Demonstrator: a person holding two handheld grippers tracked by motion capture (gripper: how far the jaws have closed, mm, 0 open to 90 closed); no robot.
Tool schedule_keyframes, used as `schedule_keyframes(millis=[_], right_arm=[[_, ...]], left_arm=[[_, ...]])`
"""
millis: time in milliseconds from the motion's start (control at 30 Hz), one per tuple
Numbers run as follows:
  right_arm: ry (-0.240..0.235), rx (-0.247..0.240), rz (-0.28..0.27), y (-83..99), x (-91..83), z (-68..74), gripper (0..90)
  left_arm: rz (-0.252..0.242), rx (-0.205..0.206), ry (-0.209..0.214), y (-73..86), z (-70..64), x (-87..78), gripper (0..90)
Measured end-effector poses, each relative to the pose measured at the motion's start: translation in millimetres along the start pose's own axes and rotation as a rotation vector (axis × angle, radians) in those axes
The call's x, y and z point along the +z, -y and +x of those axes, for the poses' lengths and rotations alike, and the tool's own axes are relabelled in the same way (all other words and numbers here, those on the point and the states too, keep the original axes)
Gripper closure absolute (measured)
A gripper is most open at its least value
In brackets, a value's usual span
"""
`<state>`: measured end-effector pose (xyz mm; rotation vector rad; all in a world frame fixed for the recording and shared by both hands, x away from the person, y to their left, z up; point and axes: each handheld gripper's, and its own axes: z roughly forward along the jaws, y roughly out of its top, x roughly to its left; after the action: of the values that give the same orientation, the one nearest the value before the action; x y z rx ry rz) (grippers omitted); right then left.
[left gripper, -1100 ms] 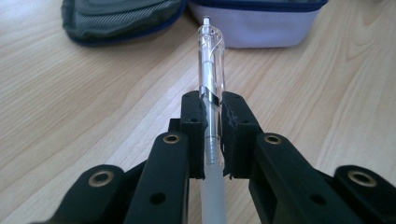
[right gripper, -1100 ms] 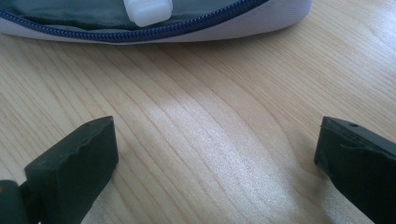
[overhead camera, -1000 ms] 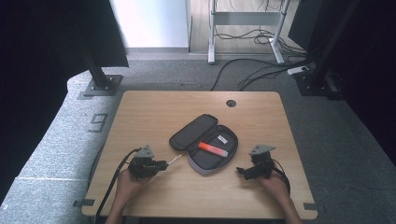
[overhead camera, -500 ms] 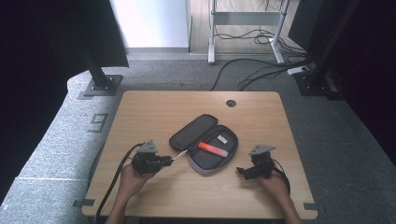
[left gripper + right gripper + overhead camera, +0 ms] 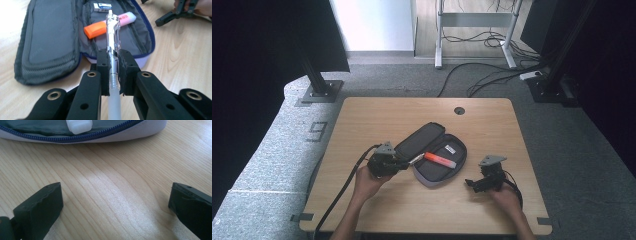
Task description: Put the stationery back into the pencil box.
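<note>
An open grey pencil case [image 5: 432, 150] [image 5: 50, 42] lies mid-table, with an orange and pink highlighter [image 5: 439, 160] [image 5: 110, 23] and a white eraser [image 5: 103, 6] in its right half. My left gripper [image 5: 404, 164] [image 5: 114, 67] is shut on a clear pen [image 5: 113, 37], whose tip reaches over the case's near rim toward the highlighter. My right gripper [image 5: 470, 184] [image 5: 115, 202] rests open on the wood to the right of the case, with nothing between its jaws. The case's zipped edge [image 5: 75, 137] lies just ahead of it.
The wooden table [image 5: 362, 120] has a round cable hole [image 5: 459, 110] at its back edge. Bare wood lies all around the case. Black stands and cables sit on the grey floor beyond the table.
My left gripper has moved right with the pen, bringing its tip over the case. The right gripper has stayed put.
</note>
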<state>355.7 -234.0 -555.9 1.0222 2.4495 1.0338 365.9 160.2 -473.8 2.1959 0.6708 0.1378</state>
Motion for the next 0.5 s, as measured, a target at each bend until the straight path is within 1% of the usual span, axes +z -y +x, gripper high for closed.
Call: schedule_keyframes(millis=[33,67,133,167,233,300,333,367,467,500], right_arm=[[0.000,0.000,0.000,0.0,0.0,0.0,0.0],[0.000,0.001,0.000,0.0,0.0,0.0,0.0],[0.000,0.000,0.000,0.0,0.0,0.0,0.0],[0.000,0.000,0.000,0.0,0.0,0.0,0.0],[0.000,0.000,0.000,0.0,0.0,0.0,0.0],[0.000,0.000,0.000,0.0,0.0,0.0,0.0],[0.000,0.000,0.000,0.0,0.0,0.0,0.0],[0.000,0.000,0.000,0.0,0.0,0.0,0.0],[0.000,0.000,0.000,0.0,0.0,0.0,0.0],[0.000,0.000,0.000,0.0,0.0,0.0,0.0]], left_arm=[[-0.001,-0.001,0.008,-3.2,0.7,1.7,80.0],[0.005,0.009,0.002,-7.2,0.9,4.0,80.0],[0.002,0.015,0.001,-10.2,0.9,6.2,80.0],[-0.007,0.012,0.009,-12.1,1.1,7.7,80.0],[-0.004,0.021,0.014,-18.4,1.1,13.0,80.0],[-0.004,0.022,0.020,-20.4,1.1,14.8,80.0],[-0.012,0.019,0.026,-22.2,1.3,17.1,80.0],[-0.009,0.019,0.032,-23.6,1.8,18.4,80.0],[0.003,0.029,0.027,-29.5,1.9,24.6,80.0],[-0.007,0.027,0.038,-32.9,2.7,28.2,80.0]])
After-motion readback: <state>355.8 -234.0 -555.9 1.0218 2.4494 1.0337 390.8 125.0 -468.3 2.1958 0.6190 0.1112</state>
